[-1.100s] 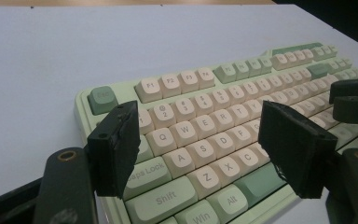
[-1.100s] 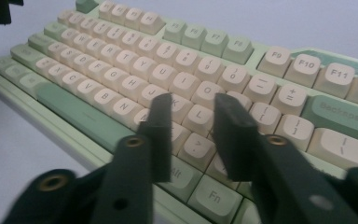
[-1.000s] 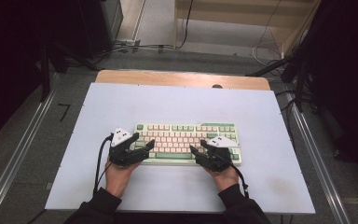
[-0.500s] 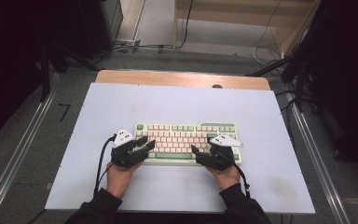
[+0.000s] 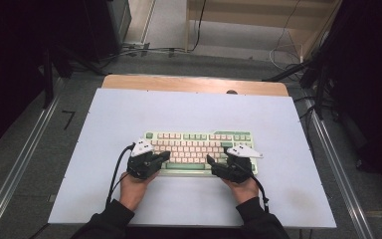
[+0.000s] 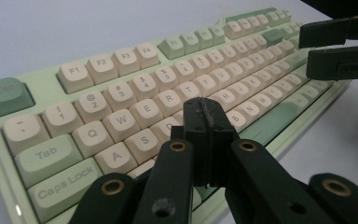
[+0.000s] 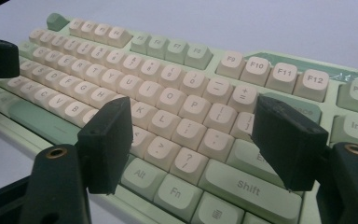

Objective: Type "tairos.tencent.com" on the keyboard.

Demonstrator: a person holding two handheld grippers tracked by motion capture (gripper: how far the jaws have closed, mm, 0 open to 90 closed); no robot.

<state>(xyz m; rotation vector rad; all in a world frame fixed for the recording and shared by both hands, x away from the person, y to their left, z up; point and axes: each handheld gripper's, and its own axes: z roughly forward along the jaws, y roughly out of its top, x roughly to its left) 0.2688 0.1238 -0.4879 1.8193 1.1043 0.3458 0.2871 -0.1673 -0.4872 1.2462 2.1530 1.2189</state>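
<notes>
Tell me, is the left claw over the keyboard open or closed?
Closed. The left gripper has its two black pads pressed together, nothing between them, above the keyboard.

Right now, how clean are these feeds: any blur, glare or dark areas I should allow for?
High view: the white table is evenly lit without glare, its surroundings are dark, and the keyboard legends are too small to read. Left gripper view: near keys sharp, far keys soft, the left gripper close and shut. Right gripper view: the right gripper open, key legends readable.

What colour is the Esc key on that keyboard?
The Esc key is a muted sage green, darker than the cream letter keys; the left gripper view shows it best.
</notes>
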